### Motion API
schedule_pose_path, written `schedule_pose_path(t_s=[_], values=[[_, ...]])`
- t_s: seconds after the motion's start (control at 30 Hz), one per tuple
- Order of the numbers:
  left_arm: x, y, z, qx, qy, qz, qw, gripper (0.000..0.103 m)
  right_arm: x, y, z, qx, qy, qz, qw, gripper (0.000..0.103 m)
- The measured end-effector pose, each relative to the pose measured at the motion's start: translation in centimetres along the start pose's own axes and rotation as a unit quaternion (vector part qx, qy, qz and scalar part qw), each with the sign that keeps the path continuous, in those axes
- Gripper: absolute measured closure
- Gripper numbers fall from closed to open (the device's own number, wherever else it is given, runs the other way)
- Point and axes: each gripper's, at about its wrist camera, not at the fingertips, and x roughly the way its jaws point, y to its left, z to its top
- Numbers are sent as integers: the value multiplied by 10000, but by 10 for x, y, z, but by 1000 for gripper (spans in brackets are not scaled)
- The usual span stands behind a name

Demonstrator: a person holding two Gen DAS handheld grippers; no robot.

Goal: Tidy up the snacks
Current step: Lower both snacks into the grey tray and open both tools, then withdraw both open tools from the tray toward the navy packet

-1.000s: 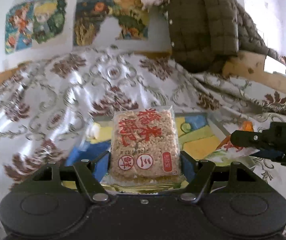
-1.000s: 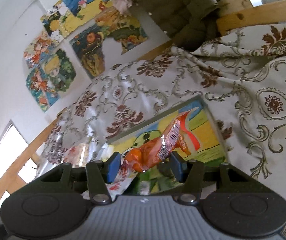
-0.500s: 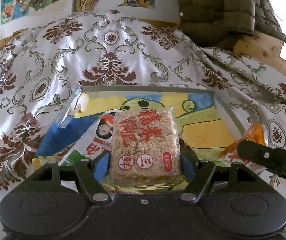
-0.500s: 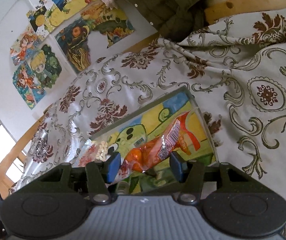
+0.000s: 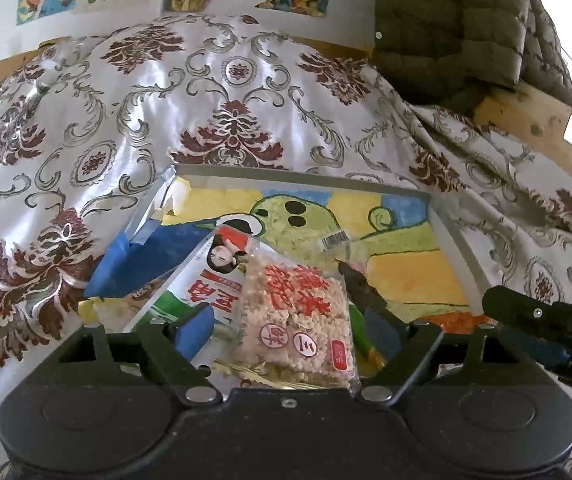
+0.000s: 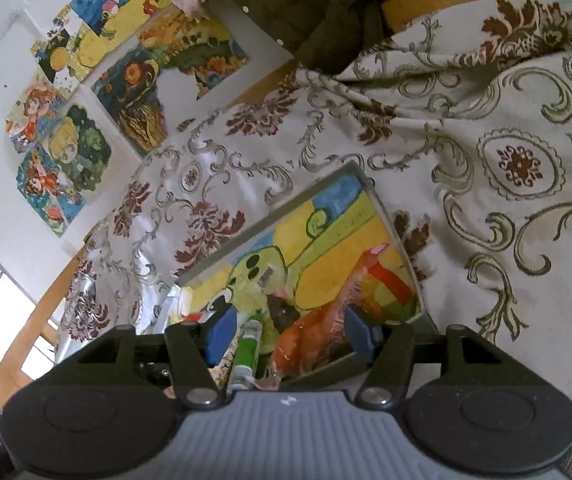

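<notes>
Rice cake pack [image 5: 294, 320], a nubbly clear-wrapped slab, lies in the tray [image 5: 452, 240] between the left gripper's [image 5: 286, 326] opening jaws.
Only the right wrist view shows the crinkly orange packet [image 6: 310, 336] between the right gripper's [image 6: 288, 330] opening jaws.

a floral bedspread [image 5: 222, 92] filled the middle of the view. drawings [image 6: 86, 120] hung at ten o'clock, and a quilted olive jacket [image 5: 454, 20] hung at one o'clock.

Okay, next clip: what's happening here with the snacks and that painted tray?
A person holds a gripper in each hand over a painted tray on a patterned cloth. The left gripper is opening around a rice cracker pack, which now rests on other packets. The right gripper is opening too, with an orange snack bag loose between its fingers in the tray.
</notes>
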Motion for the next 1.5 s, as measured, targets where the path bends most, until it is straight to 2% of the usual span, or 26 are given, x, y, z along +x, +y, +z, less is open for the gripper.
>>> schedule_pose_path(t_s=[0.17, 0.3, 0.47, 0.6, 0.73, 0.97, 1.2, 1.3, 1.5], values=[[-22, 5, 3, -101, -227, 68, 9997, 7, -11, 3, 5, 7, -123, 16, 9999, 24], [-48, 9, 3, -201, -459, 175, 9986, 4, -28, 16, 8, -313, -343, 3, 9989, 16], [-89, 13, -2, -386, -754, 296, 9960, 1, -59, 41, 3, -1005, -577, -39, 9933, 7], [-132, 18, -20, -506, -1025, 381, 9927, 1, -90, 66, -9, -1903, -739, -82, 9789, 0], [-167, 23, -46, -651, -1131, 439, 9905, 1, -126, 82, -31, -2490, -904, -161, 9641, 0], [-217, 24, -91, -560, -1292, 546, 9885, 1, -189, 80, -73, -2873, -997, -445, 9516, 0], [-244, 14, -127, -295, -1364, 400, 9894, 1, -238, 74, -92, -2727, -1065, -791, 9529, 0], [-249, 9, -140, -154, -1325, 353, 9904, 1, -247, 73, -99, -2726, -858, -997, 9531, 0], [-259, 3, -165, 120, -1136, 183, 9933, 1, -262, 79, -118, -2938, -528, -1297, 9455, 0]])
